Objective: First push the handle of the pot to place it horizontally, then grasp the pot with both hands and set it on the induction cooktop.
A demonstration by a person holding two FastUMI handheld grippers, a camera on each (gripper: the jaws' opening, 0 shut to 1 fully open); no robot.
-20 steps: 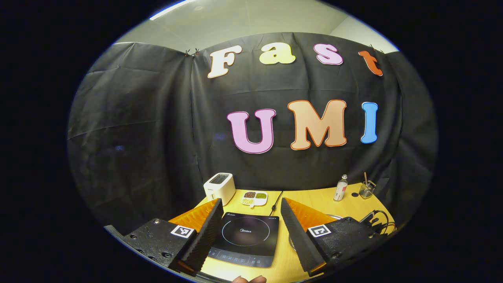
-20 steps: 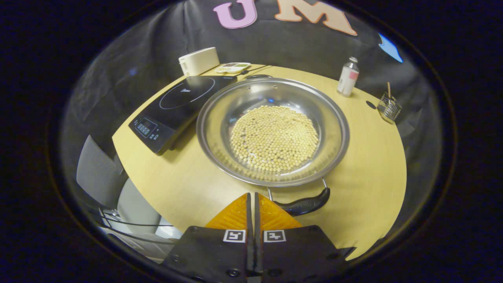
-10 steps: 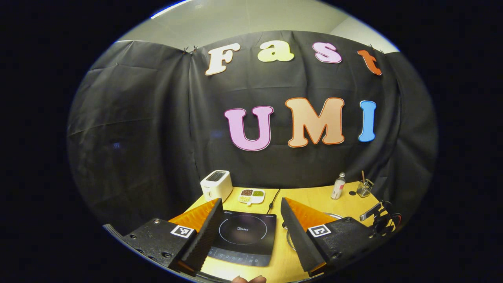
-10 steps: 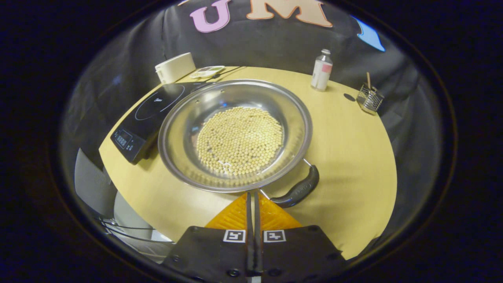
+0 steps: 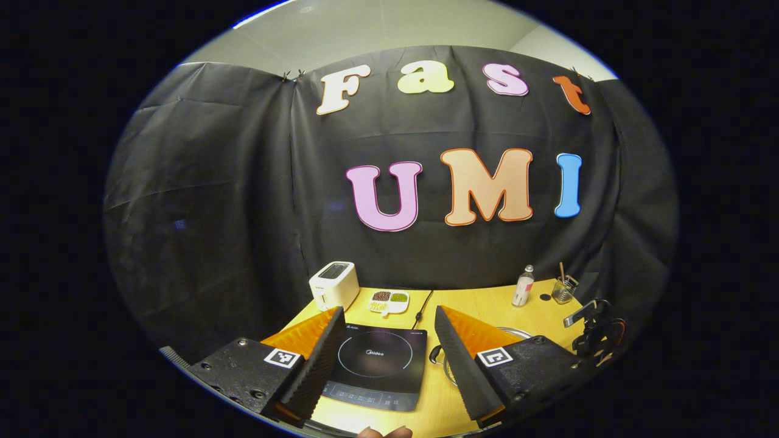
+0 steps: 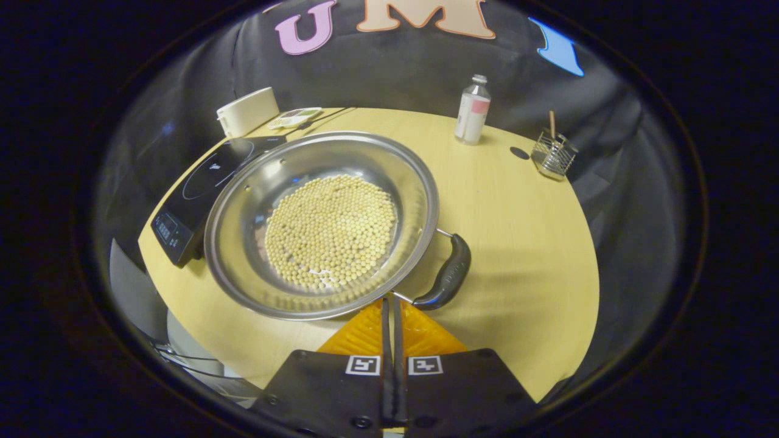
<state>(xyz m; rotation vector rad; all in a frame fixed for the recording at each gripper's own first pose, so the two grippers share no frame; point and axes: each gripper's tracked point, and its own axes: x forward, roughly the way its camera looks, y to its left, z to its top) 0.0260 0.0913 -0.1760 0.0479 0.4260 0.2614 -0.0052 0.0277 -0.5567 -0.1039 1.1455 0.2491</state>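
Right gripper view: the pot [image 6: 322, 222], full of beans [image 6: 331, 231], sits mid-table beside the induction cooktop [image 6: 201, 188], its handle [image 6: 447, 277] toward my right gripper [image 6: 389, 310], whose jaws are pressed together, empty. My left gripper [image 5: 386, 347] hangs spread wide above the cooktop near the table's [image 6: 523, 243] front edge.

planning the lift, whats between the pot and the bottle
Bare tabletop: in the right gripper view nothing stands between the pot and the bottle.
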